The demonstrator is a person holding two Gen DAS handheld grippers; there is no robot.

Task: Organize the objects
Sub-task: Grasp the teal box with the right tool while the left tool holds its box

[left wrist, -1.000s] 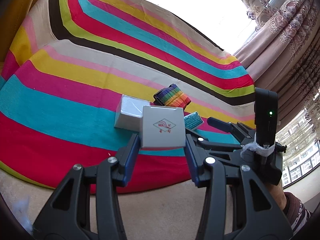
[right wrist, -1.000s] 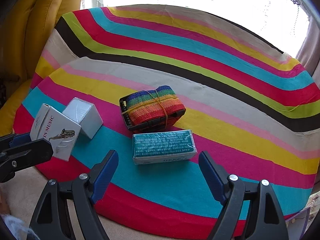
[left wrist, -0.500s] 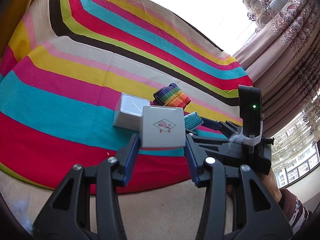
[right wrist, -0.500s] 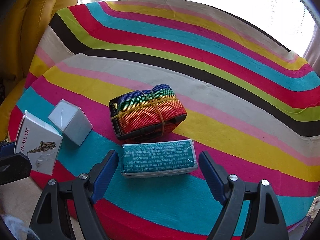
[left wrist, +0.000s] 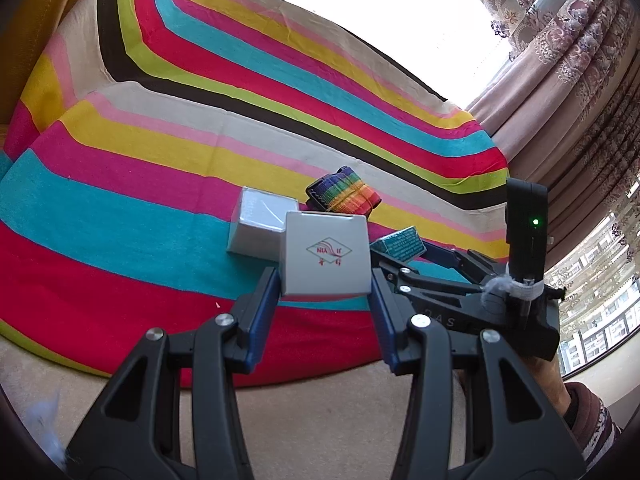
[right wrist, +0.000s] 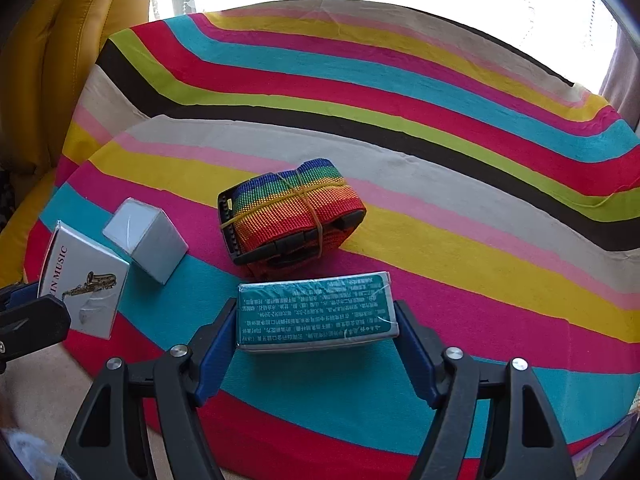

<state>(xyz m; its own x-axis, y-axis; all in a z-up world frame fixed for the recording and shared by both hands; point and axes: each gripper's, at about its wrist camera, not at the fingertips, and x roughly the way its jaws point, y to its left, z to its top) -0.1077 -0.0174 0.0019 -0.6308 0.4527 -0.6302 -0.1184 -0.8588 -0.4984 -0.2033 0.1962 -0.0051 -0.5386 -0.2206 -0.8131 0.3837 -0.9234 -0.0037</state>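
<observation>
My left gripper [left wrist: 325,285] is shut on a white music box with a red logo [left wrist: 325,258] and holds it over the near edge of the striped cloth; the box also shows at the left of the right wrist view [right wrist: 86,282]. My right gripper [right wrist: 316,326] has its blue pads on both ends of a teal wrapped packet [right wrist: 316,310] that lies on the cloth; it shows in the left wrist view [left wrist: 398,243] too. A plain grey-white box [right wrist: 146,236] and a rolled rainbow strap with a black buckle [right wrist: 290,210] lie just beyond.
A striped cloth [right wrist: 440,128] covers the round table. A yellow leather seat [right wrist: 60,60] stands at the far left. Patterned curtains [left wrist: 568,80] and a window are to the right. Beige floor [left wrist: 320,408] lies below the table edge.
My right gripper moved forward and closed its fingers around the teal packet. My left gripper kept hold of the white music box and barely moved.
</observation>
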